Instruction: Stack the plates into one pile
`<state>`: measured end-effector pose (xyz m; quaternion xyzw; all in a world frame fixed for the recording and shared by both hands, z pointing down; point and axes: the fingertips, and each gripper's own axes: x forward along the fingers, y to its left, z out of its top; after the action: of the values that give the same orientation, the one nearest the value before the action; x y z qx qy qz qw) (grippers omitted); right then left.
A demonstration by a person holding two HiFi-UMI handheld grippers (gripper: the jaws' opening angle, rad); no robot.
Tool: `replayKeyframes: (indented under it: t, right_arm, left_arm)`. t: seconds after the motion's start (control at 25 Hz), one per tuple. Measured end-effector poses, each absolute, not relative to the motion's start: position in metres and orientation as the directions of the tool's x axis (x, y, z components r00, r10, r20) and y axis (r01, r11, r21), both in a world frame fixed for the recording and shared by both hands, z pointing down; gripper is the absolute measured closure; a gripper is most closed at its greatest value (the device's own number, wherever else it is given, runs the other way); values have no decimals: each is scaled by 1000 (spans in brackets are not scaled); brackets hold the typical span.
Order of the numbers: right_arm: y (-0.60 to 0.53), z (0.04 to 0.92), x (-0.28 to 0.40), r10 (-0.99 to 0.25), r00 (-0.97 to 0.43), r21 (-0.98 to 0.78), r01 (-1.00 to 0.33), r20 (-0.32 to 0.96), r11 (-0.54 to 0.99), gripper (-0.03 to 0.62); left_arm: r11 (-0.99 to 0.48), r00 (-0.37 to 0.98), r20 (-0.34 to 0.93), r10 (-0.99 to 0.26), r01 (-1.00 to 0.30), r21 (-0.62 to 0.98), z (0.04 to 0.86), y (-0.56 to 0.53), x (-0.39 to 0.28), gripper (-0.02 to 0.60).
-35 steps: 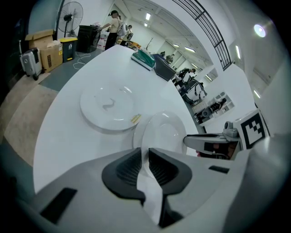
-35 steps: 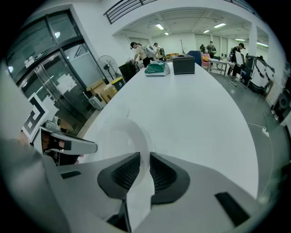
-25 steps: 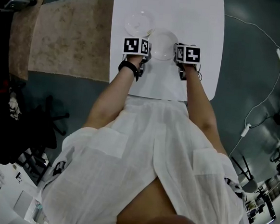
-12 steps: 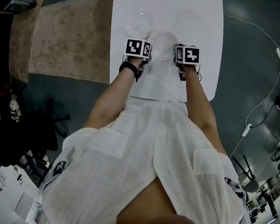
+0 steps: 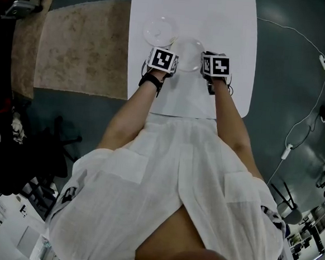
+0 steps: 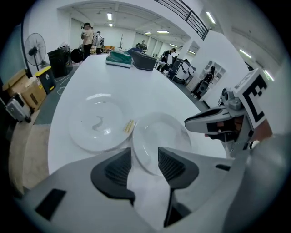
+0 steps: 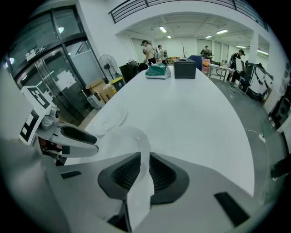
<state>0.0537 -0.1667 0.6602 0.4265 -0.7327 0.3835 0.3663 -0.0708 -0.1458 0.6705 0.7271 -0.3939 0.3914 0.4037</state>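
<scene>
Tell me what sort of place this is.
Probably an open-plan office or lab workspace, not a home. A long white table runs down the room, a black pedestal fan stands by brown cardboard boxes, and there are tall glass-panelled doors.

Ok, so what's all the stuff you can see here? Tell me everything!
Plates: two, clear-white, on the table; the far plate lies flat, the near plate sits between the grippers.
Table: one, white, long, in the middle.
Rug: one, tan, on the floor left of the table.
Teal thing and dark box: one each, at the table's far end.
Fan: one, black, beside the table.
People: several, far back.
Person's clothes: white, low in the head view.
Left gripper: grey, jaws open, just been opening, near plate's rim between them.
Right gripper: grey, jaws just been closing, shut on the near plate's rim.
</scene>
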Motion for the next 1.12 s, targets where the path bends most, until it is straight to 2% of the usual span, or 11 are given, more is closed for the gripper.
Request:
replayKeyframes:
  t: [0.28,0.64,1.12]
  right_arm:
    - [-168,652,57,-361,-386,-255,-898,849,359,493]
    - [-168,641,48,-356,-409,-259,-879,840,400,491]
    - [-201,635,9,-338,-432,-234,-839,836,492,447]
  left_arm:
    - [-306,413,873,-258,-892,331,665,-146,-76,396]
    - [-257,422,863,-278,-898,356,658,-144,-88,400]
    - [-143,395,854,-339,-919,368,652,-155,-145,400]
